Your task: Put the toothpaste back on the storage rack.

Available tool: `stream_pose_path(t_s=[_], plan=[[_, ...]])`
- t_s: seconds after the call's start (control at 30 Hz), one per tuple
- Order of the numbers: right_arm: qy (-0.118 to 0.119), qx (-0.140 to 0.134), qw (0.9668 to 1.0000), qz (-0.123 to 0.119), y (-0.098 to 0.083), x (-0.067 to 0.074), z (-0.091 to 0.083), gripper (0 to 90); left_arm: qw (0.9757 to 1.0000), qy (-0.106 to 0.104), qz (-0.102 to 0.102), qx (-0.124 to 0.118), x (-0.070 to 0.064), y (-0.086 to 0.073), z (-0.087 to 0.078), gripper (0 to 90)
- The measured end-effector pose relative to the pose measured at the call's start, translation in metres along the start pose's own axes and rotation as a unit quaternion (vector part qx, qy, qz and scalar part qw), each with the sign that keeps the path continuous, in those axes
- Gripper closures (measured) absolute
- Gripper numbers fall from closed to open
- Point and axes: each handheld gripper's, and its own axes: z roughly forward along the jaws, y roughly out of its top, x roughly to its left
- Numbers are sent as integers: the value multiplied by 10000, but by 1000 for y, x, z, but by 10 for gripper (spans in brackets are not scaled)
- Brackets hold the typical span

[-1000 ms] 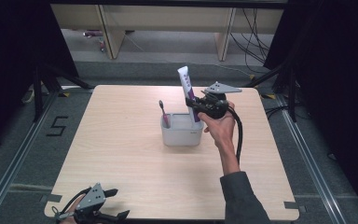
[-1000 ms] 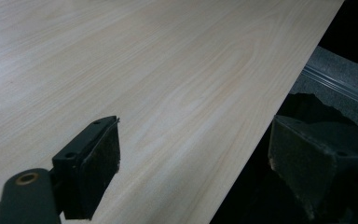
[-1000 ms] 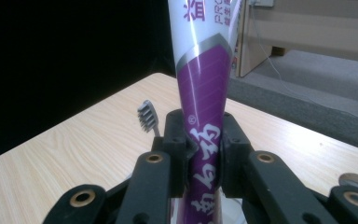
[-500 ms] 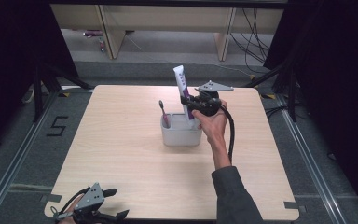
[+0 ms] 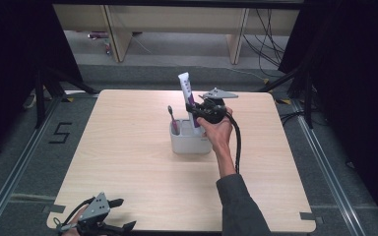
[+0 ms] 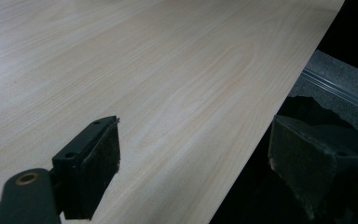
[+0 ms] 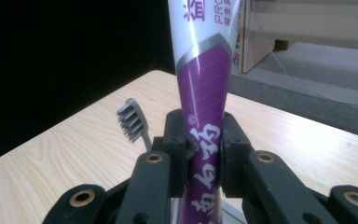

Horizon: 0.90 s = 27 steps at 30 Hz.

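A white and purple toothpaste tube (image 5: pixel 186 96) (image 7: pixel 203 93) stands upright, its lower end inside the white holder cup (image 5: pixel 191 141) near the table's middle. My right gripper (image 5: pixel 195 112) (image 7: pixel 204 154) is shut on the tube, both pads pressing its purple lower part. A toothbrush (image 5: pixel 172 118) (image 7: pixel 134 122) stands in the cup's left side, bristles up. My left gripper (image 5: pixel 120 214) (image 6: pixel 193 168) rests at the table's front left corner, open, nothing between its pads, one jaw past the table edge.
The light wooden table (image 5: pixel 128 162) has bare surface all around the cup. Wooden shelving (image 5: pixel 123 34) and cables (image 5: pixel 270 34) lie on the floor beyond the far edge. Dark curtains flank both sides.
My right gripper has carried the tube left and down, so its lower end now sits in the cup. The left gripper has not moved.
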Motion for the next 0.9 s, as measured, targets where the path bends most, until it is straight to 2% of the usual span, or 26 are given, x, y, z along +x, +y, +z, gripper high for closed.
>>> stream_pose_path(t_s=[0.03, 0.07, 0.1, 0.13, 0.17, 0.2, 0.23, 0.27, 0.3, 0.33, 0.37, 0.4, 0.43, 0.47, 0.5, 0.53, 0.63, 0.7, 0.8, 0.83, 0.87, 0.9], plan=[[10, -55, 10000, -59, -1, -1, 2, 768, 10000, 4, -2, -1, 0, 0, 0, 159], [0, 7, 10000, -27, -1, -1, 2, 767, 10000, 52, -45, -32, -1, 0, 0, 159], [-39, -31, 10000, -20, -2, -2, 3, 767, 9999, 83, 47, 43, 0, 0, -1, 159], [-67, -3, 10000, 28, -2, -1, 3, 768, 10000, 41, 47, 23, 0, 0, -2, 159], [-86, -32, 10000, -21, -3, -2, 4, 768, 10000, 13, -47, -62, -1, 1, -1, 159], [-65, 9, 10000, 71, -4, -2, 4, 768, 10000, 19, -57, -69, -1, 1, -1, 159], [-80, -47, 10000, -20, -6, -4, 5, 767, 10000, 23, -58, -53, -1, 0, -1, 159], [-95, -19, 10000, 11, -6, -4, 5, 768, 10000, 20, 2, -29, 0, 0, -1, 159], [-47, 7, 9999, 160, -8, -3, 5, 768, 10000, 26, 0, -32, 0, 0, -1, 159], [-86, -11, 10000, 38, -9, -4, 6, 768, 10000, 45, -44, -37, -1, 0, -1, 159], [-99, -50, 9999, 55, -10, -5, 7, 767, 9999, 90, -41, -101, 0, 0, 0, 159], [-118, -15, 9999, 110, -12, -5, 7, 767, 9999, 72, -59, -83, 0, 0, 0, 159], [-130, -24, 9999, 29, -13, -6, 7, 767, 9999, 62, -66, -52, -1, 0, -1, 159], [-145, -18, 9998, 104, -15, -5, 8, 767, 9999, 54, -75, -48, -1, 0, -1, 159], [-110, -69, 9999, 6, -16, -6, 9, 767, 9999, 51, -104, -49, -1, 0, 0, 159], [-84, -46, 9999, 143, -17, -5, 9, 767, 9999, 49, -129, -99, -1, 0, 1, 159], [-128, -141, 9998, 61, -19, -7, 9, 767, 9998, 39, -133, -105, -2, -1, 1, 159], [-109, -68, 9998, 176, -21, -6, 8, 767, 9999, 1, -95, -98, -1, 0, 1, 159], [-87, -43, 9998, 194, -25, -6, 9, 767, 9998, 5, -131, -123, -1, -1, 1, 159], [-124, -98, 9998, 77, -26, -7, 10, 767, 9999, 31, -131, -107, -1, -1, 1, 159], [-94, -89, 9997, 196, -27, -4, 10, 767, 9999, 8, -122, -102, 0, -1, 0, 159], [-97, -99, 9998, 172, -29, -5, 11, 766, 9999, 11, -92, -73, 0, 0, 0, 159]])
